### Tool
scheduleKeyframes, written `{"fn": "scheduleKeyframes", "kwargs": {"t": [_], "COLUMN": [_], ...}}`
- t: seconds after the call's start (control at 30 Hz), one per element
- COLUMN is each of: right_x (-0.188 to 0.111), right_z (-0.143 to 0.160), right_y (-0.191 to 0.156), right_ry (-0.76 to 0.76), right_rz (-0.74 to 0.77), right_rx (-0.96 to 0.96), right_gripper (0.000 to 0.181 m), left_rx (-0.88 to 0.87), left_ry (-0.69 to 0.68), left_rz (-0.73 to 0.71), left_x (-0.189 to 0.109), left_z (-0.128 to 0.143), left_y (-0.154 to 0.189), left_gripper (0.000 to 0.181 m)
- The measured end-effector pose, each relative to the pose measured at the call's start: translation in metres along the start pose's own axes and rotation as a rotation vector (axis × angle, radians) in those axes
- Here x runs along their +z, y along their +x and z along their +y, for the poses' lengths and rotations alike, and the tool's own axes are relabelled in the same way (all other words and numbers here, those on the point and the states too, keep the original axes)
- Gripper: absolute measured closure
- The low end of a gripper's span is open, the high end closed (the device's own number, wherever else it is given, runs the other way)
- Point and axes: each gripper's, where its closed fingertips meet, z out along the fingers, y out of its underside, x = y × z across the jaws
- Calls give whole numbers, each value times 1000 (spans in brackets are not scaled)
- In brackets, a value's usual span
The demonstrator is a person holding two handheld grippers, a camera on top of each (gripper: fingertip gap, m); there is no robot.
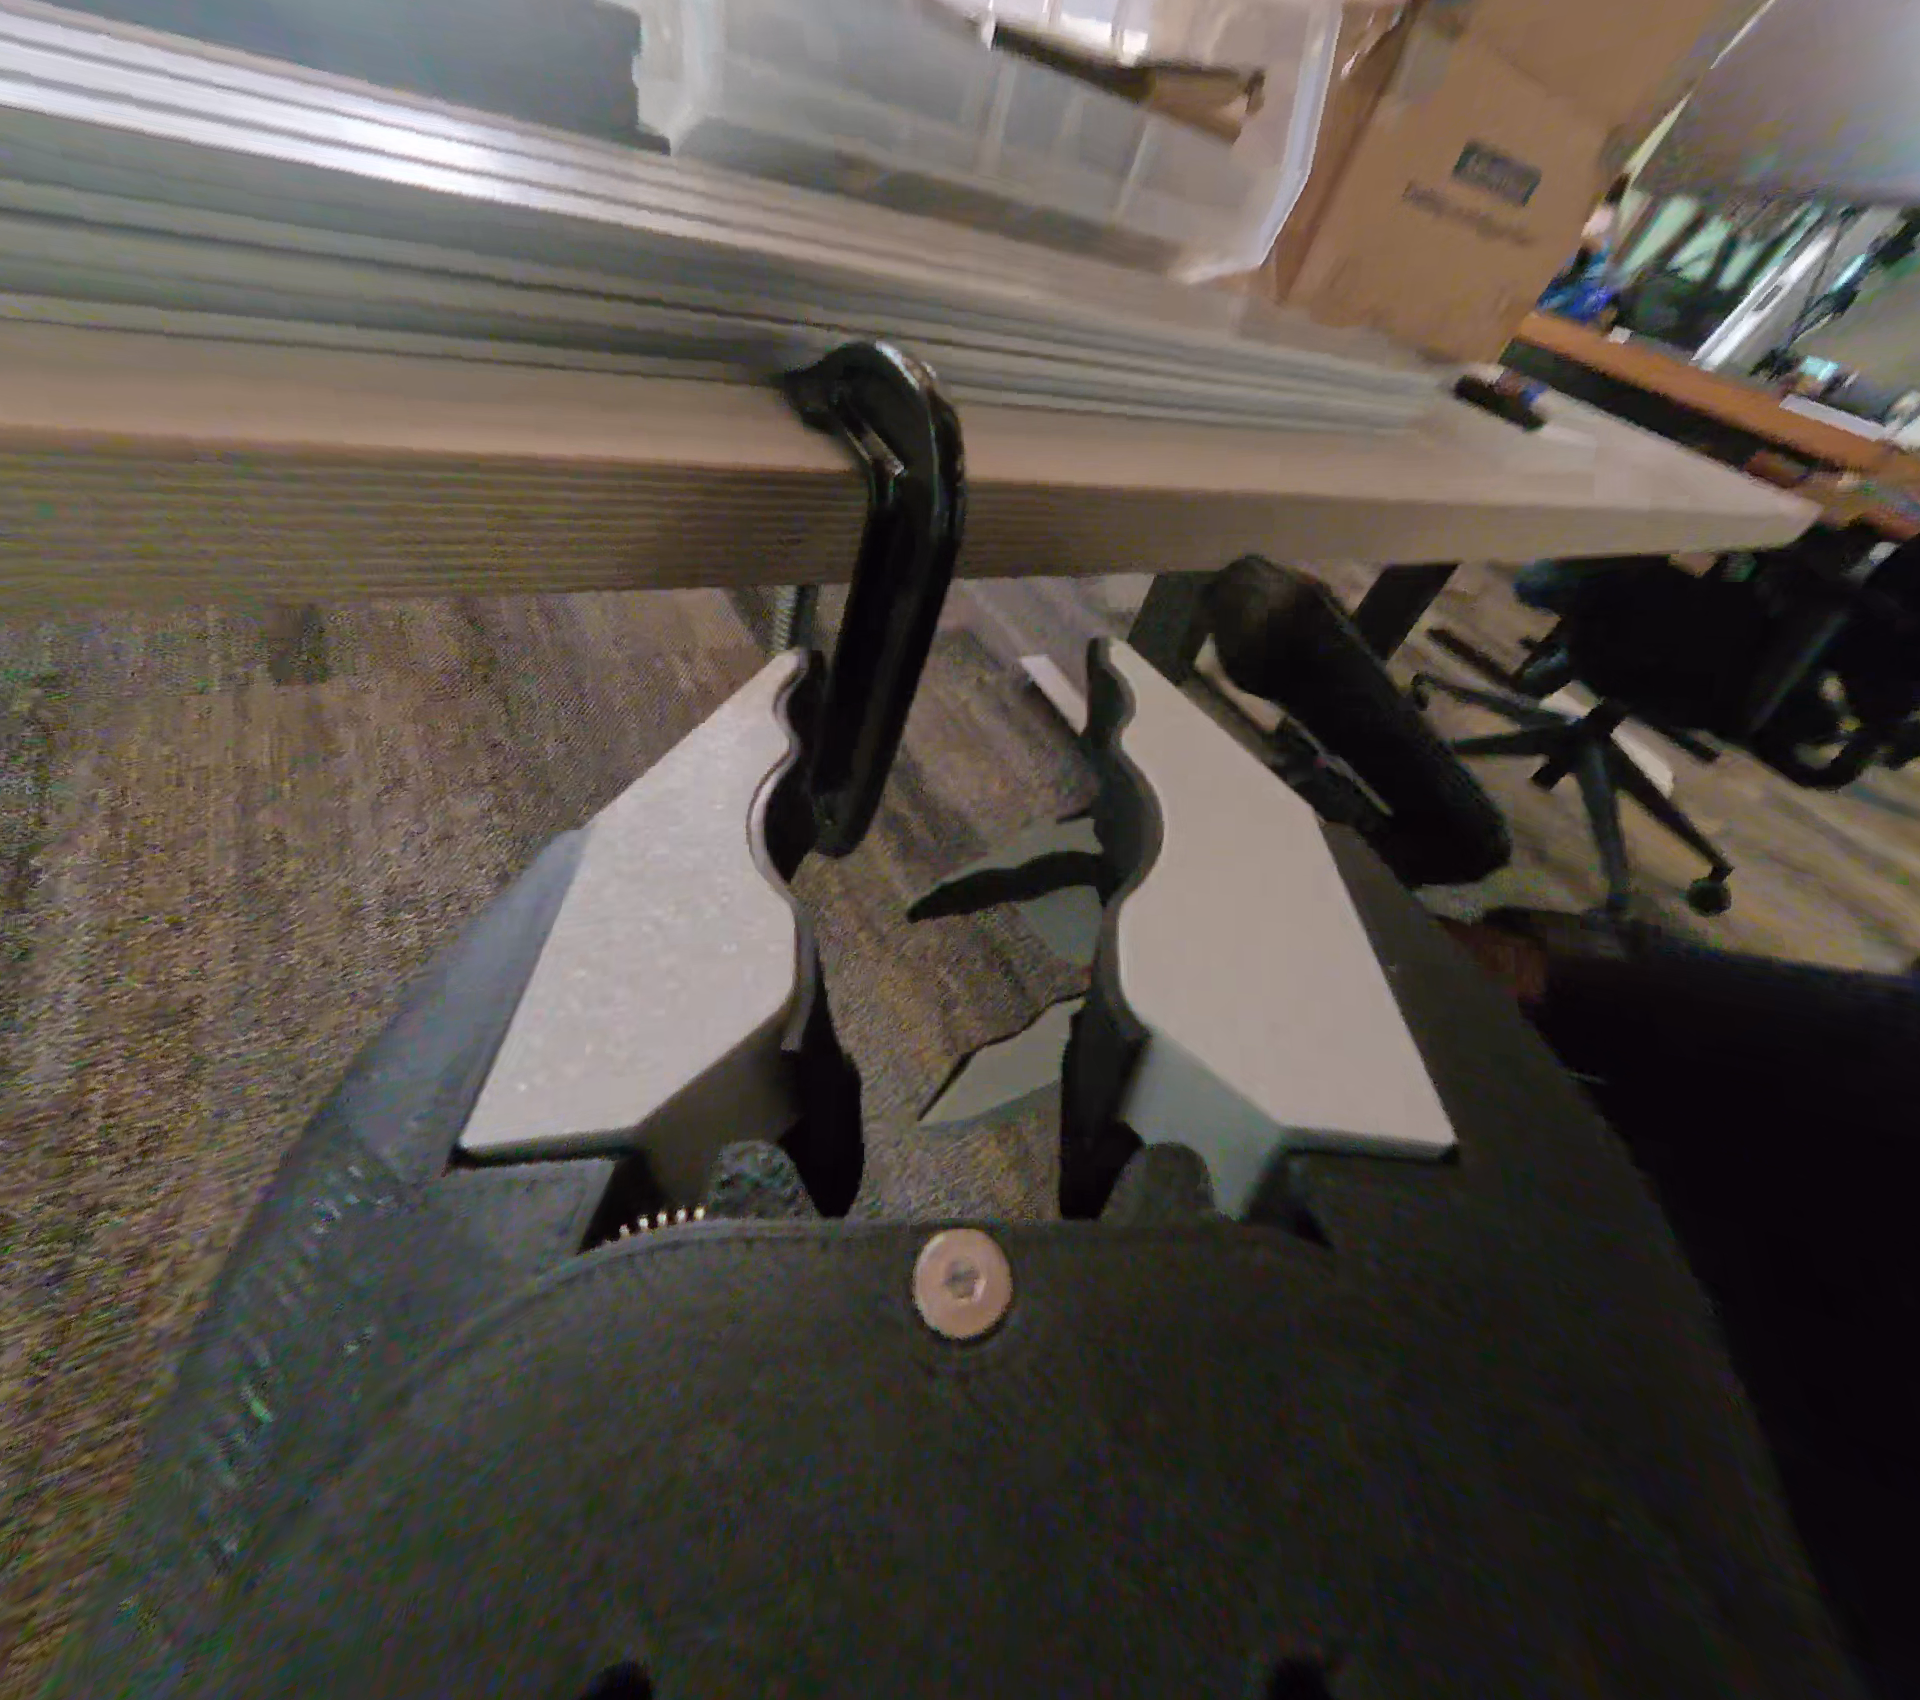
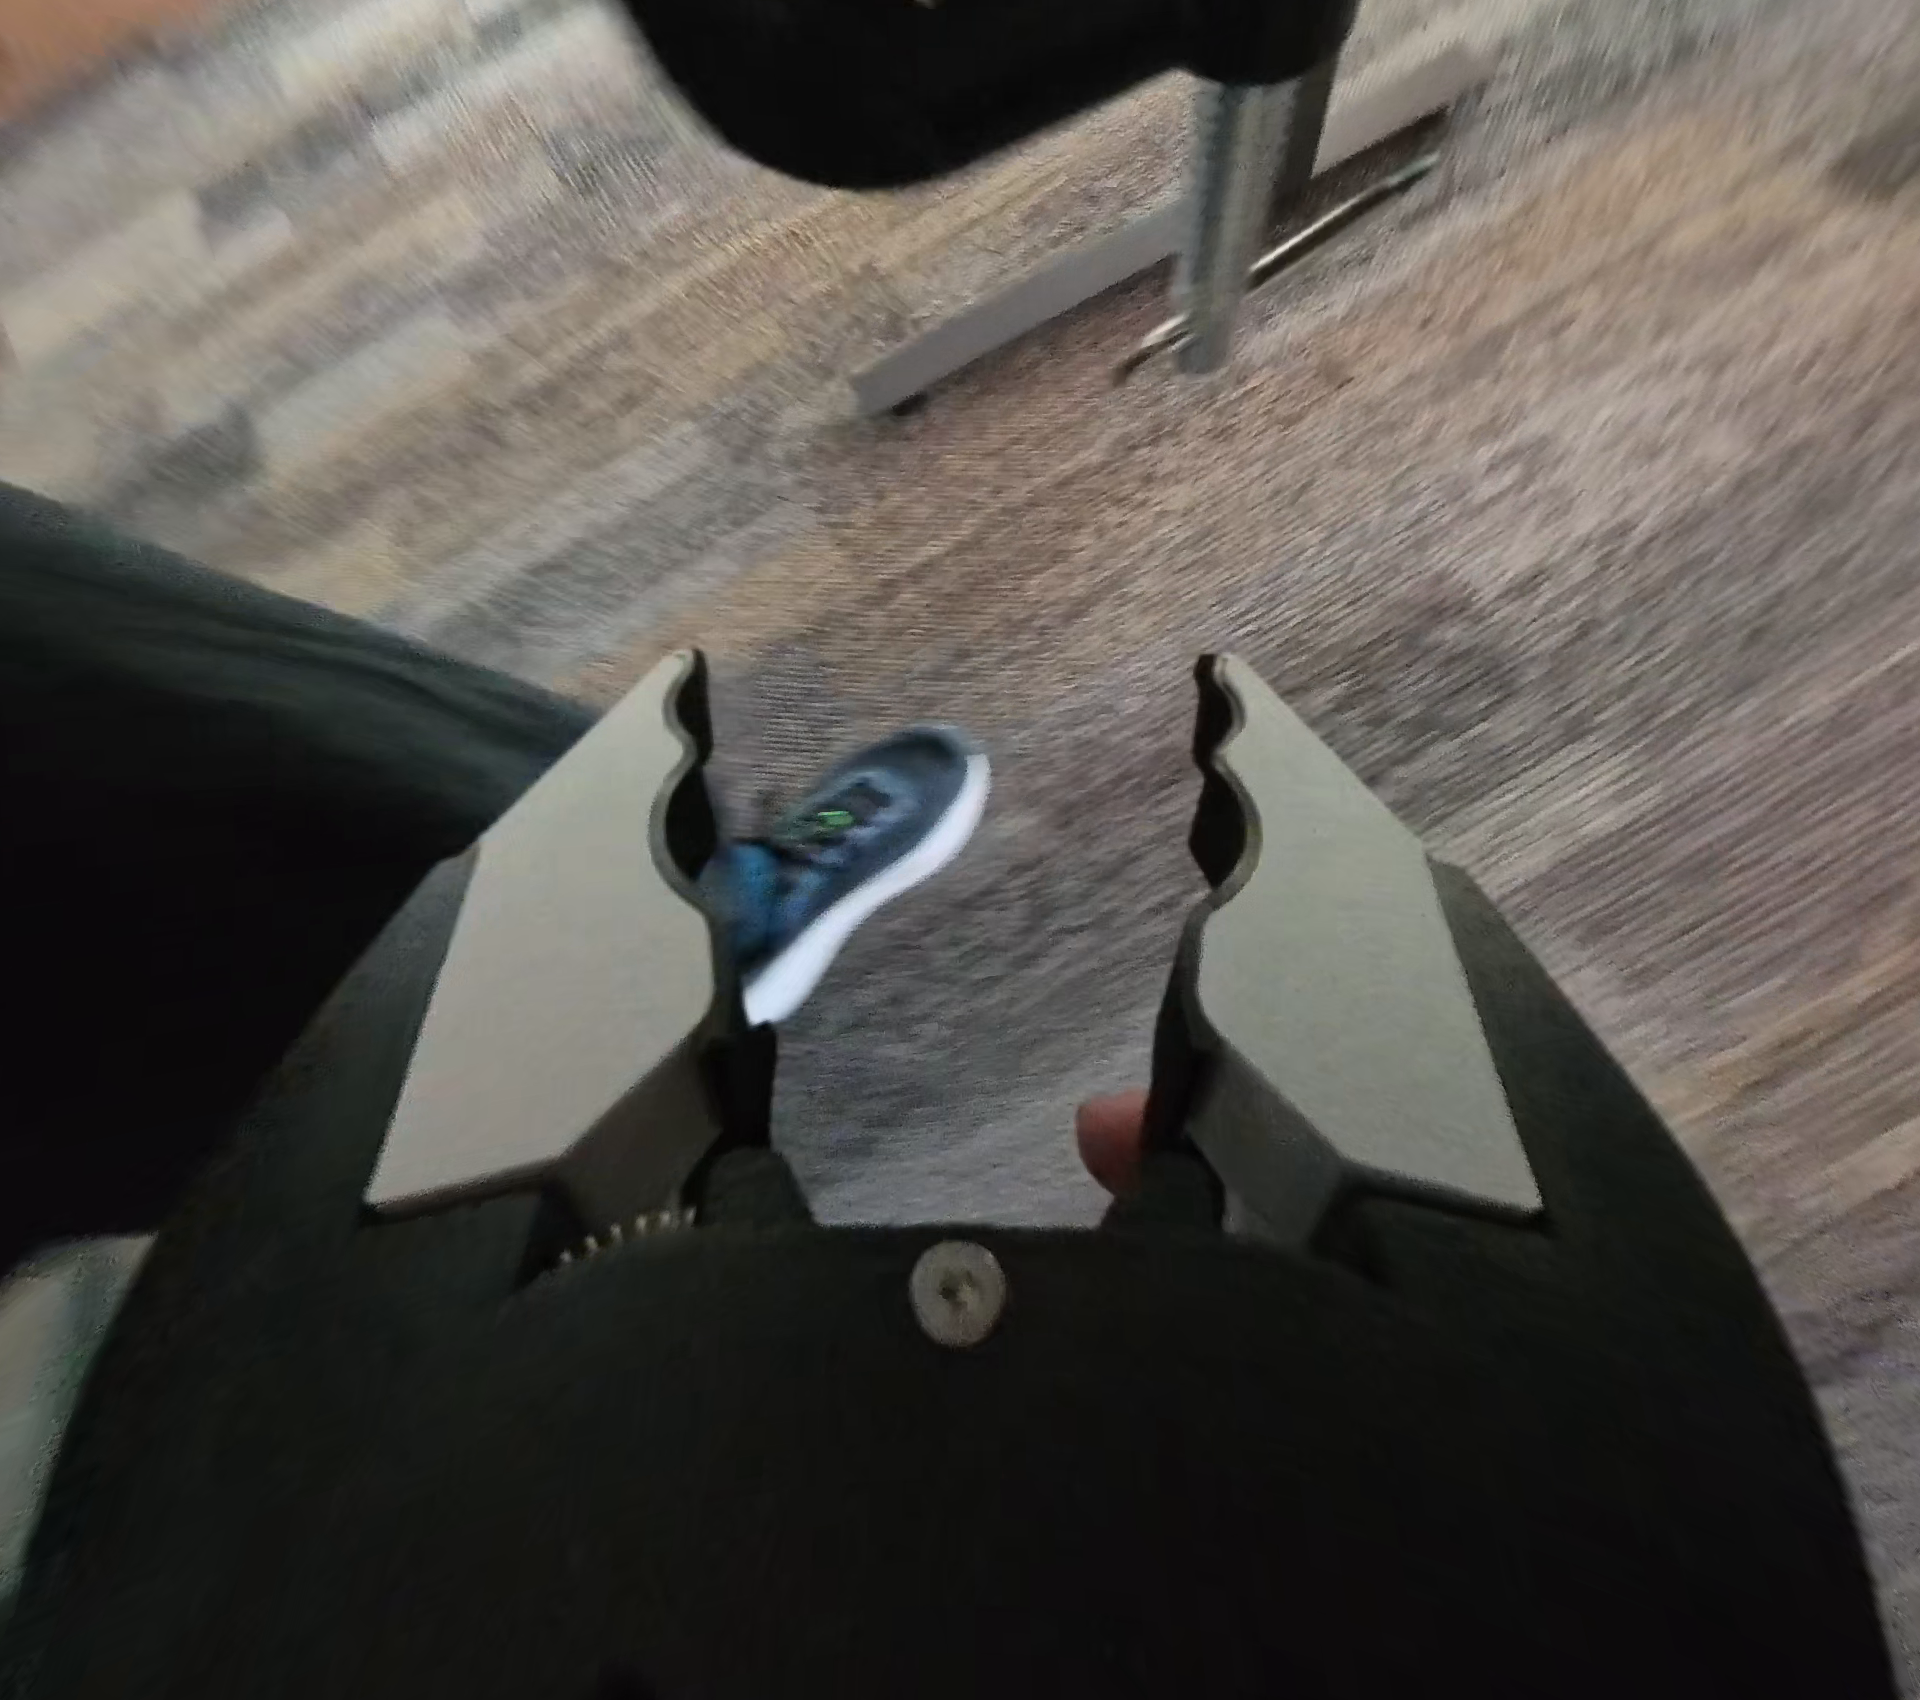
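Observation:
A black C-clamp [image 1: 883,528] hooks over the front edge of a grey table [image 1: 416,507]. Its frame hangs down between my left gripper's fingers and lies against the inner side of the left finger [image 1: 675,902]. My left gripper [image 1: 945,684] is open, below the table edge. In the blurred right wrist view the clamp [image 2: 831,40] shows from beneath at the top, with its silver threaded screw [image 2: 1231,216] pointing down. My right gripper [image 2: 951,674] is open and empty, well below the clamp, over the carpet.
A clear plastic bin [image 1: 935,40], a cardboard box [image 1: 1455,175] and grey rails [image 1: 312,216] sit on the table. A black office chair [image 1: 1662,694] stands at right. A person's shoe [image 2: 873,829] and dark trouser leg [image 2: 208,767] are on the carpet near a grey table foot [image 2: 1039,320].

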Motion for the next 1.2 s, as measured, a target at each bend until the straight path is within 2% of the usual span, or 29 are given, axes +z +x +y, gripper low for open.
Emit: {"fn": "scheduleKeyframes", "kwargs": {"t": [0.13,0.3,0.4,0.47,0.53,0.67,0.77,0.9,1.07,1.2], "right_x": [-60,-128,-150,-160,-170,-188,-189,-178,-149,-119], "right_z": [-15,-20,-15,-14,-22,-44,-46,-38,-20,-21], "right_y": [-43,-95,-122,-139,-157,-185,-190,-181,-152,-129], "right_ry": [112,259,307,334,353,373,377,419,420,356], "right_rz": [26,78,110,119,98,87,92,77,95,113], "right_rx": [186,356,389,409,420,324,277,284,316,336], "right_gripper": [86,94,94,94,95,95,95,100,105,106], "left_rx": [-75,-315,-508,-666,-780,-934,-1039,-1157,-1262,-1354], "left_ry": [98,139,177,220,272,410,439,434,306,231], "left_rz": [6,-1,31,109,125,126,160,107,98,148], "left_x": [-37,-78,-98,-108,-119,-135,-126,-102,-54,-11], "left_z": [-15,-4,1,-1,-2,-9,-2,25,59,64], "left_y": [13,19,19,19,9,-16,-23,-45,-61,-83], "left_gripper": [115,116,118,119,119,120,120,124,126,128]}}
